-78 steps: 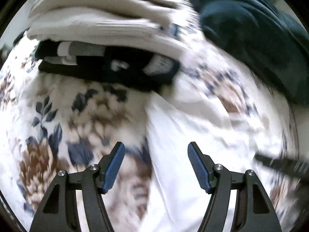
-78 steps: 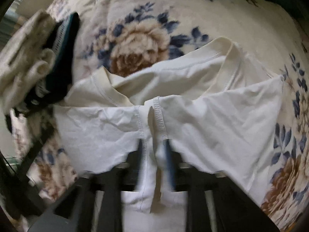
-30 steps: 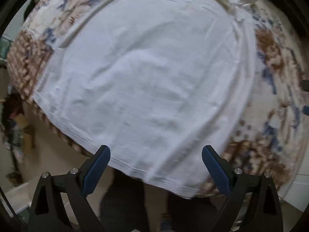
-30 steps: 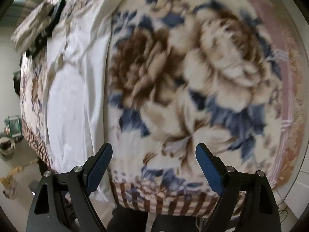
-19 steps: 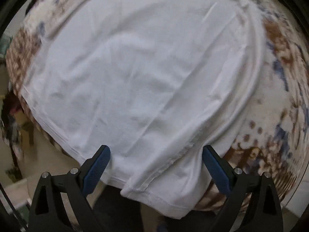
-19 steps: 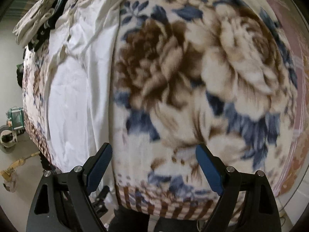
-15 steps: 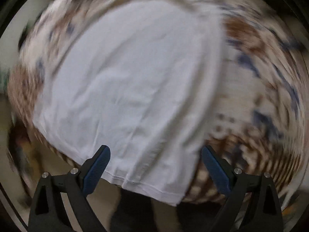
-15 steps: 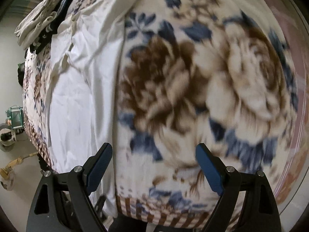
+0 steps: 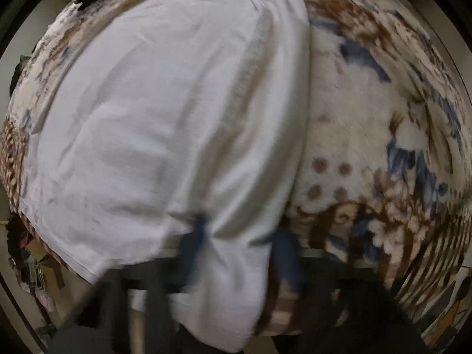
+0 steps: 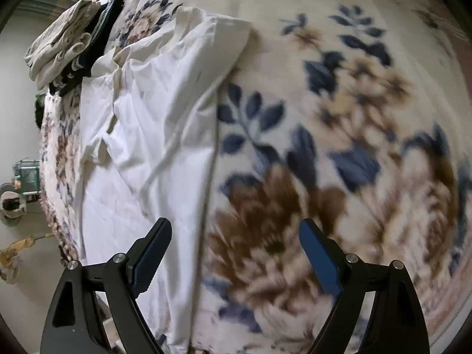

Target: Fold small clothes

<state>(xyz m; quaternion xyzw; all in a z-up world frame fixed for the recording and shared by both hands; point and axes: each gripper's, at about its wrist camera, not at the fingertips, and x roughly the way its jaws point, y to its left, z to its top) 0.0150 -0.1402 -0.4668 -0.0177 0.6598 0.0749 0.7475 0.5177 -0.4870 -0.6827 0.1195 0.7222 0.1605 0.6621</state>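
White T-shirt point(image 9: 165, 112) lies flat on the floral blanket point(image 10: 339, 124), its hem hanging over the near edge. Left claw point(image 9: 239, 244) is blurred, fingers partly closed around the hem; whether it grips, I cannot tell. Right claw point(image 10: 234, 253) hovers spread apart beside the shirt.

A plush floral blanket point(image 10: 339, 124) with blue leaves and brown blossoms covers the bed; its striped brown border point(image 9: 424, 253) hangs over the edge. Beside the bed, a pale floor point(image 10: 26, 230) holds blurred clutter.
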